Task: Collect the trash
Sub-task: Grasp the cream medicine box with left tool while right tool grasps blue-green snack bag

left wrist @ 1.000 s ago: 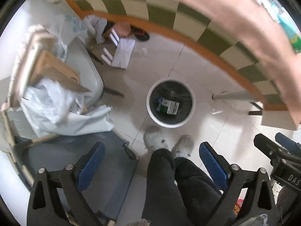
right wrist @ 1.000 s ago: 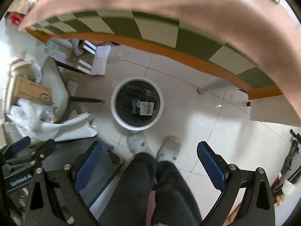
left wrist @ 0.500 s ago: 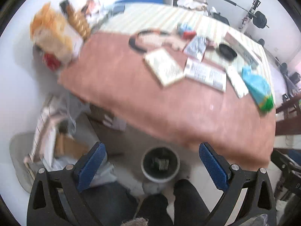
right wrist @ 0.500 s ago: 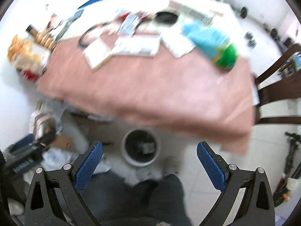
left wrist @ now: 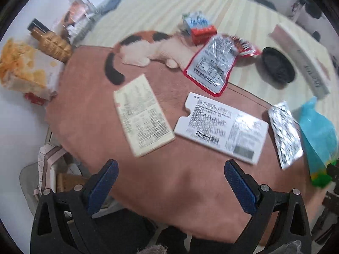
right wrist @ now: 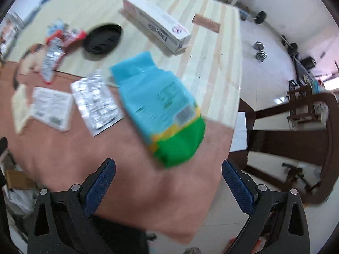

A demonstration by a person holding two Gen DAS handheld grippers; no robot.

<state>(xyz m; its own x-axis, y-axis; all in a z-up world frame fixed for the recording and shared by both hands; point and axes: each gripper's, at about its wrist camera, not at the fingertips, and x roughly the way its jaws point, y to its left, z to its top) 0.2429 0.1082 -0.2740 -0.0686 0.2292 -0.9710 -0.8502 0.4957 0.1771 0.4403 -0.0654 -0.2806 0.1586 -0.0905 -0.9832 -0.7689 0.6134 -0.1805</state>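
While both cams look down on the table (left wrist: 161, 6), the left gripper (left wrist: 170, 182) hovers w/ its blue pads (left wrist: 101, 186) spread wide and nothing between them, above the pink cloth (left wrist: 89, 110) covering the near part of the tabletop. Trash lies scattered on that cloth: a cream flattened carton (left wrist: 143, 116) w/ printed text just ahead of the left pad, a white flattened box (left wrist: 221, 128) w/ barcode beside it to the right, near but whether touching can't tell, then a silver foil wrapper (left wrist: 285, 132) and a blue-green bag (left wrist: 317, 139) at the far right edge. Farther back a red-edged silver pouch (left wrist: 214, 63) overlaps the cloth's edge, w/ a small red-blue carton (left wrist: 199, 26) behind it and a black round lid (left wrist: 277, 67) on the striped wood. A calico cat-shaped plush (left wrist: 146, 48) lies at the cloth's back edge; a snack box (left wrist: 25, 69) and a gold bottle (left wrist: 50, 44) sit at the left. Right gripper (right wrist: 168, 181) is likewise spread wide, empty, hovering over the cloth (right wrist: 106, 158) just short of the blue-green bag (right wrist: 161, 105), which is motion-blurred. Foil wrapper (right wrist: 96, 102) lies just left of the bag, a long white box (right wrist: 156, 23) well behind it, black lid (right wrist: 102, 39) to the box's left. A dark wooden chair (right wrist: 296, 137) stands off the table's right side.
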